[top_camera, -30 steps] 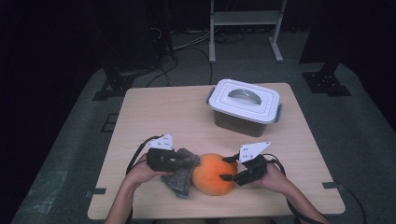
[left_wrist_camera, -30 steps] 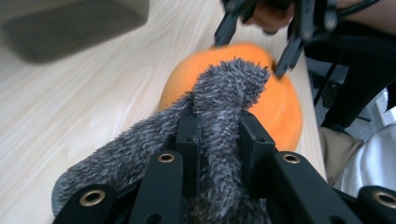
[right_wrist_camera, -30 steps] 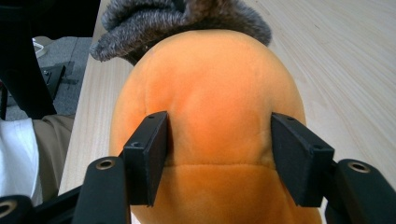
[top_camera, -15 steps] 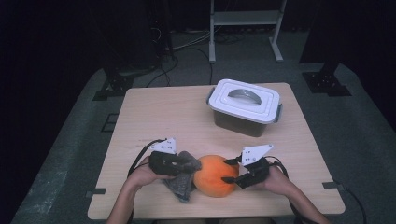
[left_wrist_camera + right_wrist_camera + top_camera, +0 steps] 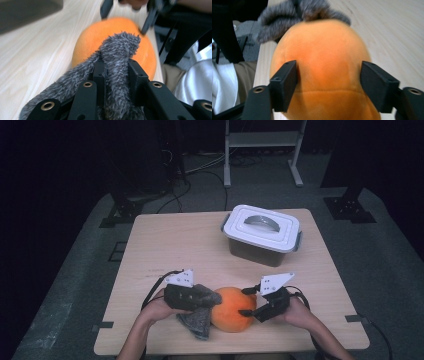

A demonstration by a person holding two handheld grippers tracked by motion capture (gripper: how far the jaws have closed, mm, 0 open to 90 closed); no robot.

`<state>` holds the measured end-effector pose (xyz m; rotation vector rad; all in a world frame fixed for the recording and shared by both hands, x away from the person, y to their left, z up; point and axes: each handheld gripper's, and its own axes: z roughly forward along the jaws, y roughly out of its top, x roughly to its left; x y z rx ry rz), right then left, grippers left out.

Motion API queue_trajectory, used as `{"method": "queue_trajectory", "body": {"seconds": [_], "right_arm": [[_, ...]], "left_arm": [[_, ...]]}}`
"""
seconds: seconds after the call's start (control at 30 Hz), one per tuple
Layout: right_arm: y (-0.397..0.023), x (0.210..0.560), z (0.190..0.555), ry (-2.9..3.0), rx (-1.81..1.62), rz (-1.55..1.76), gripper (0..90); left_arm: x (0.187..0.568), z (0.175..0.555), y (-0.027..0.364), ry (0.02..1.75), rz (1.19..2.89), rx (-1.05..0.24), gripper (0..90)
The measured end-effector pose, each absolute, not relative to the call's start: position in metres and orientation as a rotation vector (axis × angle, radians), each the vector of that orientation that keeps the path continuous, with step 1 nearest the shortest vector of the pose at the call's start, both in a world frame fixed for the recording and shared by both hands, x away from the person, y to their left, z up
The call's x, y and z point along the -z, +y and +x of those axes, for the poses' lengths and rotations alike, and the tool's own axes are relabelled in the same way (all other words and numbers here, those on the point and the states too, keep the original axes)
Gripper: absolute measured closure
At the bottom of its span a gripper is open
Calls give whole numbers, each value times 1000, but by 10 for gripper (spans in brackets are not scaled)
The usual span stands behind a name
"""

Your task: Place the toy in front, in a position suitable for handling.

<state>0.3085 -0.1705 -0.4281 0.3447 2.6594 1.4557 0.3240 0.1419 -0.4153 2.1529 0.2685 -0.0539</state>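
Note:
An orange plush ball [image 5: 230, 310] lies near the table's front edge, with a grey furry piece [image 5: 197, 322] at its left side. My left gripper [image 5: 215, 297] is shut on that grey fur [image 5: 117, 50], which bunches up between the jaws [image 5: 116, 67] against the orange ball [image 5: 117, 27]. My right gripper [image 5: 244, 302] straddles the ball's right end. Its jaws have just been opening, and the pads [image 5: 284, 80] stand beside the ball [image 5: 324, 57] without squeezing it. The grey fur [image 5: 302, 12] shows behind the ball.
A white-lidded plastic box [image 5: 262, 227] with a handle stands at the back right of the wooden table [image 5: 175, 245]. The person's forearms come in over the front edge. Dark floor, cables and stand legs surround the table.
The right gripper's jaws stand wider around the orange ball than before. The left gripper has shifted slightly right with the grey fur. The ball has stayed in place.

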Motion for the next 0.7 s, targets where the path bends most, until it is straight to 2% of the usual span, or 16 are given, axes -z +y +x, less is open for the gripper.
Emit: {"method": "queue_trajectory", "body": {"seconds": [0.23,0.4,0.43,0.5,0.57,0.7], "right_arm": [[-177,428,325,2696,-1483,458,206],[-169,440,331,2769,-1512,540,211],[-168,440,333,2782,-1504,552,263],[-168,436,332,2788,-1469,503,454],[-167,432,329,2757,-1447,411,560],[-168,424,328,2634,-1410,386,595]], "left_arm": [[420,324,147,277,2147,66,714],[421,327,147,289,2145,71,714],[422,328,147,293,2137,79,714],[420,331,148,292,2127,90,714],[416,335,148,299,2120,76,717],[404,341,148,312,2109,26,719]]}}
